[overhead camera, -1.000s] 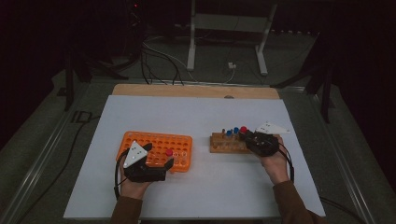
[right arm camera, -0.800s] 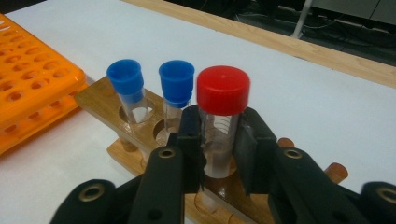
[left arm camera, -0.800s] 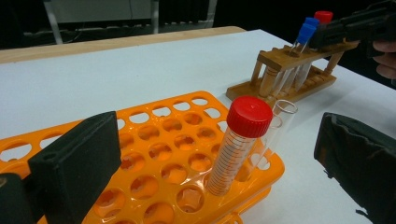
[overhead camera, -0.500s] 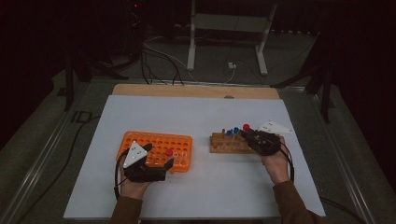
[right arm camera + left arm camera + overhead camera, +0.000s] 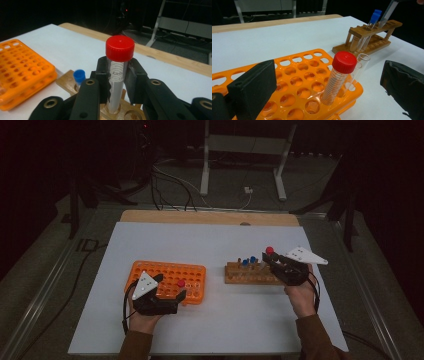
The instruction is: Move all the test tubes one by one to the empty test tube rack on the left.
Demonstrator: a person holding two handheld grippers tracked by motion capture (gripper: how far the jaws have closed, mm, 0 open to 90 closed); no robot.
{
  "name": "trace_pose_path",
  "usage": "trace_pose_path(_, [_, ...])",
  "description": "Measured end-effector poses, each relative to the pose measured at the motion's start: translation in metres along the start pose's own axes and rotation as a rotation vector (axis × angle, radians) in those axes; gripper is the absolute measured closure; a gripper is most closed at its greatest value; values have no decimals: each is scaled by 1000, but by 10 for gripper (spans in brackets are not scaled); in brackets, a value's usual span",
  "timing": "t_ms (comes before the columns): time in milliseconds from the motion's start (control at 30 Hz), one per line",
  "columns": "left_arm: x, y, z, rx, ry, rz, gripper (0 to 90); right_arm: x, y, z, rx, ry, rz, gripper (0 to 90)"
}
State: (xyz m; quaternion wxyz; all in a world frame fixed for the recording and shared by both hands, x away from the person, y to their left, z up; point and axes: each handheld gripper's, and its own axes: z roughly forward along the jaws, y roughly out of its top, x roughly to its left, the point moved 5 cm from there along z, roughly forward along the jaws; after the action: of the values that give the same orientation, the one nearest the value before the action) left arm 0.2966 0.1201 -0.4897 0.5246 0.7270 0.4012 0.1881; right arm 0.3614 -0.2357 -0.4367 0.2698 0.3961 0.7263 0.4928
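My right gripper (image 5: 117, 82) pinching clear red-capped plastic tube (image 5: 118, 72), upright, bottom tip at wooden rack (image 5: 66, 78) hole; lift straight up along tube axis

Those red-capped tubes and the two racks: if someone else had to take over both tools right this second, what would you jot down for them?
Right tool: shut on a red-capped tube, whose lower end is in a hole of the wooden rack.
Left tool: open, holding nothing, resting at the near edge of the orange rack.
Things: two blue-capped tubes stand in the wooden rack; a second red-capped tube and an uncapped clear tube stand in the orange rack.
Done: one red-capped tube sits in the orange rack.
Left: probably carry the held tube across to the orange rack; maybe the blue-capped ones after.
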Motion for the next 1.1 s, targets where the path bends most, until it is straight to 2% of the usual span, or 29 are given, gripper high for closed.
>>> trace_pose_path(167, [0, 0, 0, -2, 0, -1, 12, 3, 9, -8, -30, 13, -1, 746])
trace_pose_path(367, [-2, 5, -4, -24, -3, -14, 12, 8, 15, -15, -43, 38, 2, 746])
trace_pose_path(700, [-15, 24, -3, -38, -8, 39, 12, 20, 16, -19, -26, 96, 10, 745])
trace_pose_path(1100, [-35, 47, 14, -42, -24, 89, 12, 32, 13, -16, -1, 149, 11, 745])
